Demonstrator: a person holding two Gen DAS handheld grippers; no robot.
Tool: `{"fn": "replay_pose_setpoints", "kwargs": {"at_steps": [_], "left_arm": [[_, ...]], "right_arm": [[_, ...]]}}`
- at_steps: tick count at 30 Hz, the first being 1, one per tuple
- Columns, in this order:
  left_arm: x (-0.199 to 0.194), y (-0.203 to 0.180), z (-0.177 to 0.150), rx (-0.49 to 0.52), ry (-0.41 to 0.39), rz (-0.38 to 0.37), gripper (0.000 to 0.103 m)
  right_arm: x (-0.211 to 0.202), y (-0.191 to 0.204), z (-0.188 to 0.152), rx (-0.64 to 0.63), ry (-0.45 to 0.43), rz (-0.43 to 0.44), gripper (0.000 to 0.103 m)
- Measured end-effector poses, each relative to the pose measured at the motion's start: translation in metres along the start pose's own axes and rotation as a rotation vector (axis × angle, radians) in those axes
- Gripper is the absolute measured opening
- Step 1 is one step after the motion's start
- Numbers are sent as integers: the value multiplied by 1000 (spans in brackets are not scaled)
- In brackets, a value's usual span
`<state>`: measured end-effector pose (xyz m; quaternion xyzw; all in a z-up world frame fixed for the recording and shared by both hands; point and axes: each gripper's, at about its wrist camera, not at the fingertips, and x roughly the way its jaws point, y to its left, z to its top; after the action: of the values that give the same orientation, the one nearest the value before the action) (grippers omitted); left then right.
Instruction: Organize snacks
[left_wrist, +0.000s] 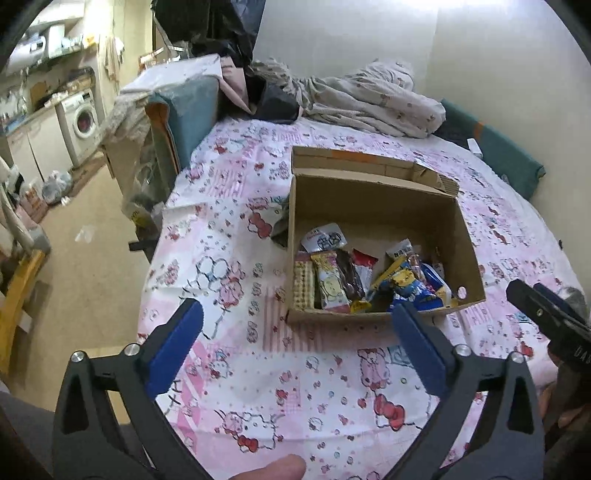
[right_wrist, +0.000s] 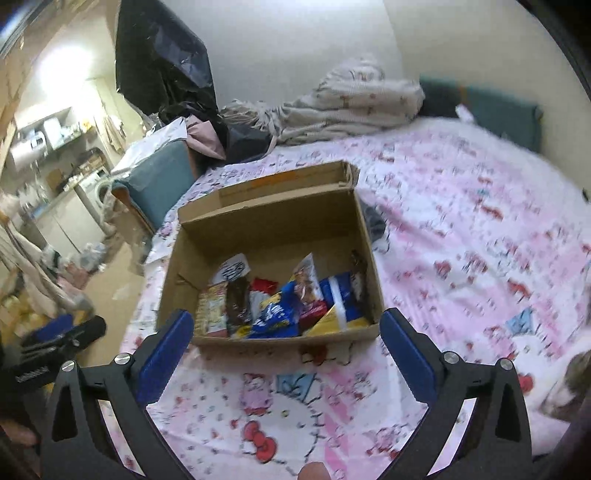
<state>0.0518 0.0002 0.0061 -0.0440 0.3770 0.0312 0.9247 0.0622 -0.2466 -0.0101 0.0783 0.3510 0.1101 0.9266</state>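
Observation:
An open cardboard box (left_wrist: 373, 199) sits on a bed with a pink cartoon-print sheet (left_wrist: 295, 387). Several wrapped snacks (left_wrist: 369, 280) lie in its near half. The box (right_wrist: 273, 225) and snacks (right_wrist: 284, 306) also show in the right wrist view, which is blurred. My left gripper (left_wrist: 295, 332) is open and empty, held above the sheet just short of the box. My right gripper (right_wrist: 286, 336) is open and empty, also just short of the box's near wall. The right gripper (left_wrist: 546, 317) shows at the right edge of the left wrist view.
A rumpled pale blanket (left_wrist: 369, 96) and dark clothes (left_wrist: 273, 99) lie at the bed's far end. A teal cushion (left_wrist: 498, 147) leans on the wall at right. A dark cloth (left_wrist: 280, 221) sticks out left of the box. Left of the bed is floor (left_wrist: 85, 266) with clutter.

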Motion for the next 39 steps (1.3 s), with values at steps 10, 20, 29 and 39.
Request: {"fn": "replay_pose_setpoints", "kwargs": {"at_steps": [10, 20, 29, 39], "left_arm": [[2, -7, -1, 28, 1, -4, 102], [2, -8, -2, 26, 0, -5, 102], [2, -9, -2, 40, -6, -10, 102], [4, -10, -3, 43, 4, -11, 102]], "right_arm": [[4, 10, -4, -54, 3, -44, 103], [5, 11, -3, -68, 0, -55, 103], [1, 13, -3, -80, -17, -80, 103], [1, 13, -4, -72, -14, -71, 103]]}}
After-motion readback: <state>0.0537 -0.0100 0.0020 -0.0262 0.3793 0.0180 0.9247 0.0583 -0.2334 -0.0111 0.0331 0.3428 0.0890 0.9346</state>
